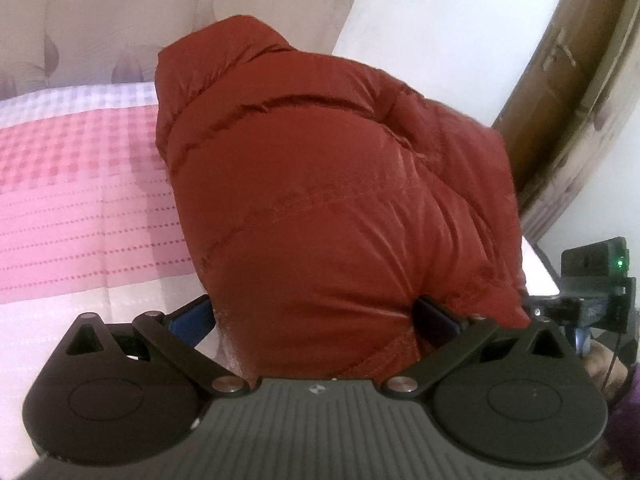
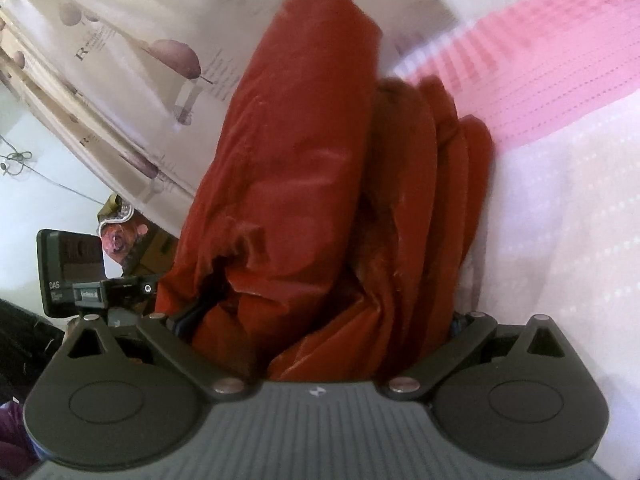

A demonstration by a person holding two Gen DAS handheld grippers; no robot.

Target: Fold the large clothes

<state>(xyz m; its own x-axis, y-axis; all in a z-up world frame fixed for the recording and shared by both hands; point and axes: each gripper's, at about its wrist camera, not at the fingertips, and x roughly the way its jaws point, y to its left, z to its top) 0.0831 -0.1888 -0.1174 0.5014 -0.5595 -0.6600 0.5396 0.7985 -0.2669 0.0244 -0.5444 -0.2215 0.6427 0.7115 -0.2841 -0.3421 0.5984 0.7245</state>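
Both grippers are clamped on the red puffer jacket (image 1: 320, 200), which is lifted above the bed with the pink and white bedspread (image 1: 80, 184) under it. The left gripper (image 1: 316, 320) pinches a thick quilted roll of the jacket between its blue-padded fingers (image 1: 188, 318). The right gripper (image 2: 320, 324) squeezes several bunched layers of the same garment, whose folds stand up toward the printed curtain (image 2: 132, 80).

The risks, as I judge them: the shell looks slick and the filling springy, so a bulky pinch could slide out of either grip if the jacket is swung or tugged. The right side holds an uneven wad of layers, so laying it down may trap a crease or let an inner layer drop free and undo the fold. Pulling the two grippers apart too hard could strain the seams.

Readable writing is scant: "DAS" on the small black device (image 2: 70, 268) mounted beside the right gripper, and a large "R" beginning an otherwise illegible word on the curtain
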